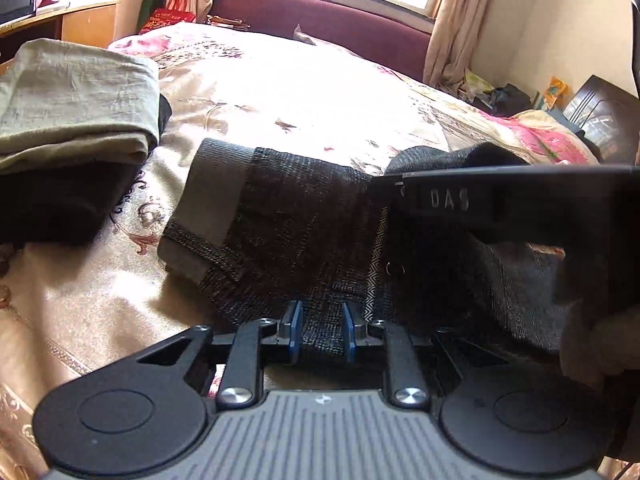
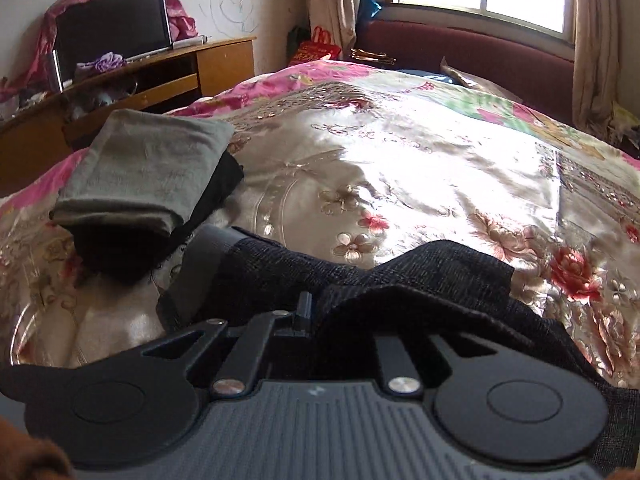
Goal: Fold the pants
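Observation:
Dark tweed pants (image 1: 304,232) with a grey band (image 1: 216,192) at one end lie bunched on the bed. My left gripper (image 1: 322,332) sits low on their near edge, and the tweed fills the narrow gap between its blue pads (image 1: 295,330). In the right wrist view the same pants (image 2: 420,268) are folded over my right gripper (image 2: 320,316). One black finger (image 2: 304,310) shows; the other is hidden under cloth. The black body of the right tool (image 1: 500,208) hovers over the pants' right part in the left wrist view.
A folded olive garment (image 1: 72,100) (image 2: 148,172) rests on a black one at the left. The shiny floral bedspread (image 2: 400,168) stretches away to a maroon headboard (image 1: 320,16). A wooden desk with a screen (image 2: 112,32) stands at far left. A hand (image 1: 592,344) shows at right.

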`<state>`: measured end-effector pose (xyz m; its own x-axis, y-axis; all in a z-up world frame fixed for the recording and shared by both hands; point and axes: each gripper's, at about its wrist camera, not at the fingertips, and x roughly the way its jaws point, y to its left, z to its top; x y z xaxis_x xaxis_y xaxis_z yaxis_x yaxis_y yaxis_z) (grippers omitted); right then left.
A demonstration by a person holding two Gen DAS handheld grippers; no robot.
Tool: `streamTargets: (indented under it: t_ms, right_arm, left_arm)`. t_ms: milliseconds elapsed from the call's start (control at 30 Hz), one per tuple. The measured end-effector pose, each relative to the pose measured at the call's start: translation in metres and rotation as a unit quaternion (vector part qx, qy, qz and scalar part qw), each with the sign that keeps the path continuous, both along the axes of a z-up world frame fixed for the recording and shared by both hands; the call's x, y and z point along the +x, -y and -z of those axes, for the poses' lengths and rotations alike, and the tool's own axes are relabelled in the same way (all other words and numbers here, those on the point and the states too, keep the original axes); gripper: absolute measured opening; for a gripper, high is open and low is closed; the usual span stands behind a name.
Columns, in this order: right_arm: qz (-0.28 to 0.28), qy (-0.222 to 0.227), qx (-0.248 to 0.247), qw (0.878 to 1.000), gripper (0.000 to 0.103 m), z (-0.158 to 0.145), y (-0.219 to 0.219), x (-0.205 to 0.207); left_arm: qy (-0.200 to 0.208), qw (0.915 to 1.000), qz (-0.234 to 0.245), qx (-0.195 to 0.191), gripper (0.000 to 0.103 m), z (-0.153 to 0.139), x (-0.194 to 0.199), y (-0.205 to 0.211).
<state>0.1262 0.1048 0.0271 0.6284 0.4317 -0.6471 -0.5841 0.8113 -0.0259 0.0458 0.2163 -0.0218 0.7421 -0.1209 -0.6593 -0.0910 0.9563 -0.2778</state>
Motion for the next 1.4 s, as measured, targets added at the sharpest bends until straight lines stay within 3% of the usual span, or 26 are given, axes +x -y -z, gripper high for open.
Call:
streamTargets:
  t_ms: [133,267,367,433,467,533,600,667,733,800,833,867,933,1000,1067,1133,1200,1267,1400]
  right_arm:
    - [-0.054,0.044,-0.077,0.995,0.025,0.008,-0.019,-0.012]
    - [-0.101,0.094,-0.14,0.98,0.023,0.011,-0.021,-0.028]
    - [-0.069,0.033,-0.081,0.994,0.031,0.001,-0.002,-0.016]
    - [-0.024,-0.04,0.019,0.999,0.042,-0.007,0.02,0.001]
    - [0.001,-0.073,0.072,0.995,0.043,-0.009,0.032,0.009]
    - [0.052,-0.124,0.156,0.979,0.043,-0.008,0.055,0.022]
    - [0.104,-0.167,0.23,0.953,0.043,-0.003,0.077,0.033]
    - [0.144,-0.199,0.287,0.926,0.043,0.006,0.093,0.041]
    - [0.187,-0.231,0.342,0.891,0.042,0.019,0.109,0.046]
    - [0.24,-0.252,0.39,0.853,0.035,0.032,0.124,0.048]
    - [0.265,-0.256,0.404,0.837,0.015,0.037,0.13,0.049]
    - [0.277,-0.25,0.4,0.837,0.009,0.039,0.133,0.051]
    - [0.267,-0.221,0.363,0.865,0.008,0.028,0.127,0.054]
    - [0.218,-0.163,0.297,0.915,0.008,0.002,0.102,0.049]
    - [0.136,-0.065,0.197,0.969,0.008,-0.027,0.062,0.033]
    - [0.037,0.027,0.1,0.994,0.008,-0.043,0.018,0.009]
    - [-0.055,0.076,0.021,0.995,0.008,-0.042,-0.019,-0.013]
    - [-0.139,0.106,-0.053,0.983,0.008,-0.026,-0.046,-0.032]
    - [-0.197,0.077,-0.128,0.969,0.012,0.012,-0.068,-0.045]
  left_arm:
    - [-0.004,0.9999,-0.008,-0.01,0.036,0.003,0.0,-0.007]
    - [-0.002,0.9997,-0.011,-0.023,0.036,0.004,0.0,-0.011]
    - [0.0,0.9997,-0.009,-0.022,0.036,0.005,0.0,-0.011]
    - [0.002,0.9998,-0.006,-0.018,0.036,0.005,0.001,-0.01]
    - [0.002,0.9999,-0.004,-0.016,0.036,0.005,0.002,-0.01]
    - [0.003,0.9998,0.0,-0.019,0.036,0.005,0.002,-0.009]
    - [0.005,0.9997,0.006,-0.022,0.036,0.004,0.002,-0.007]
    - [0.007,0.9998,0.01,-0.018,0.036,0.003,0.002,-0.004]
    - [0.015,0.9995,0.02,-0.018,0.036,0.001,0.0,0.0]
    - [0.023,0.999,0.034,-0.015,0.036,-0.001,-0.001,0.005]
    - [0.025,0.9988,0.04,-0.011,0.036,-0.001,-0.001,0.008]
    - [0.024,0.9986,0.046,-0.005,0.036,-0.001,-0.001,0.012]
    - [0.025,0.9986,0.048,0.002,0.036,-0.001,-0.001,0.013]
    - [0.04,0.9989,0.025,0.0,0.036,-0.005,-0.005,0.006]
    - [0.058,0.998,-0.016,-0.02,0.036,-0.01,-0.011,-0.011]
    - [0.07,0.9935,-0.074,-0.049,0.036,-0.013,-0.019,-0.037]
    - [0.074,0.9858,-0.128,-0.08,0.036,-0.01,-0.025,-0.061]
    - [0.069,0.9768,-0.173,-0.106,0.036,-0.004,-0.03,-0.08]
    - [0.045,0.9707,-0.199,-0.127,0.036,0.009,-0.026,-0.093]
